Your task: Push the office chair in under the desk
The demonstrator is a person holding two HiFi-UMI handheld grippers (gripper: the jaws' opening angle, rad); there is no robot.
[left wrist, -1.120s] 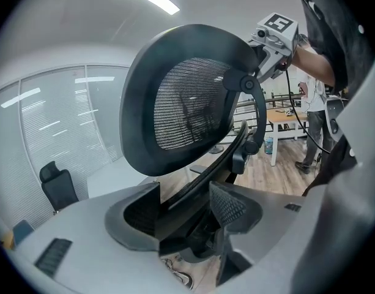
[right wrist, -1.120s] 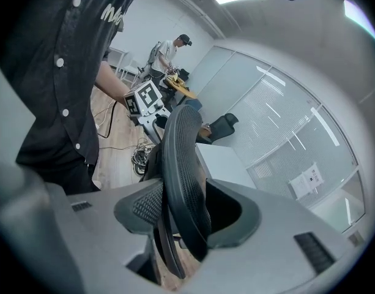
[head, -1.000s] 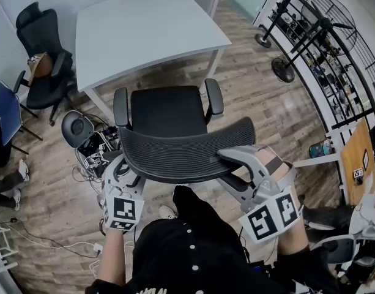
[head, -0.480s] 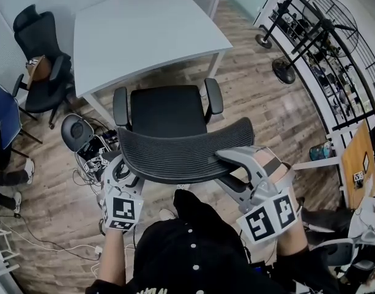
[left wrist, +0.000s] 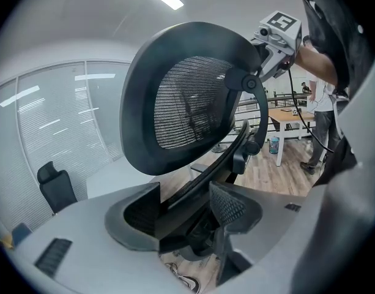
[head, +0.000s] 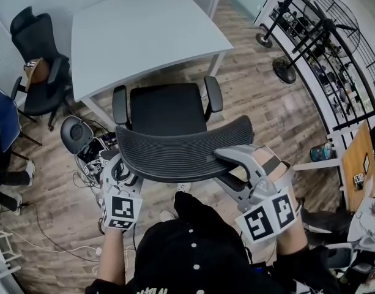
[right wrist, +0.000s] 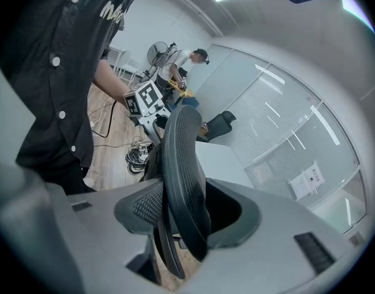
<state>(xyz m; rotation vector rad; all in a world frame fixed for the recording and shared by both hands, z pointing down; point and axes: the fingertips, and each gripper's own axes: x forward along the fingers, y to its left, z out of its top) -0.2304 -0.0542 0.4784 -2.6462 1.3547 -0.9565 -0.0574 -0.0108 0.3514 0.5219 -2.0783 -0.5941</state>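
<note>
a: entry one, the task's thing?
b: office chair (head: 167, 108), black, with a mesh backrest (head: 184, 149) and two armrests. it stands on the wood floor (head: 260, 112) at the near side of the desk (head: 144, 29), seat facing the desk. the seat's front edge is near the desk's near edge, with a strip of floor showing between them. no part of the seat is covered by the desk top.

a: entry two, the grippers?
b: left gripper (head: 121, 169), at the backrest's left end, on the side of the chair away from the desk. its jaws stand wide and are closed on the backrest's rim, which runs between the two pads.
right gripper (head: 227, 167), at the backrest's right end, also on the side away from the desk. its jaws are likewise wide and pinch the backrest's edge, with the mesh standing upright between the pads.

a: entry three, other stock?
b: second black chair (head: 39, 60), just beside the desk's left edge. blue chair (head: 5, 115), farther left of the desk. cable tangle (head: 92, 152), on the floor near the desk's left front corner. standing fans (head: 284, 69), well apart from the desk on its right.
</note>
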